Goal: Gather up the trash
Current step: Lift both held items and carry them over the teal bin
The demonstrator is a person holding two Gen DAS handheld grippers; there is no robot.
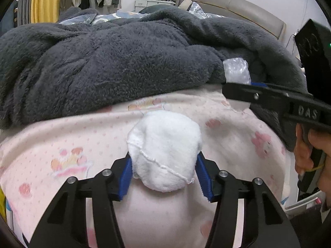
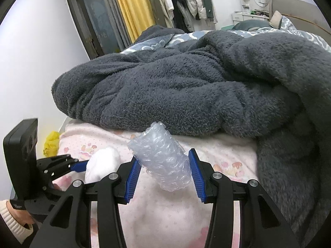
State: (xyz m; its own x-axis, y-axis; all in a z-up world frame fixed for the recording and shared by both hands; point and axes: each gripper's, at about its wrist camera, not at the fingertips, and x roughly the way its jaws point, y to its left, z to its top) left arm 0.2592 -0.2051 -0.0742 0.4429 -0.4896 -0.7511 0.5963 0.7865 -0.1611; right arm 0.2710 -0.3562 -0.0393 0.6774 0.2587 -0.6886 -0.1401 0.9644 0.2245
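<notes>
My left gripper (image 1: 164, 170) is shut on a white crumpled cloth wad (image 1: 165, 148), held between its blue pads just above the pink patterned bedsheet (image 1: 62, 144). The wad also shows in the right wrist view (image 2: 101, 163). My right gripper (image 2: 164, 175) is shut on a roll of clear bubble wrap (image 2: 161, 159), which stands tilted between the pads. In the left wrist view the bubble wrap (image 1: 236, 71) shows at the right above the right gripper's black finger (image 1: 269, 97).
A thick dark grey fleece blanket (image 1: 124, 62) lies piled across the bed behind both items. A yellow bag (image 2: 51, 142) sits off the bed's left edge. Clothes hang at the back by a yellow curtain (image 2: 128, 10). A headboard (image 1: 238, 8) stands at the far right.
</notes>
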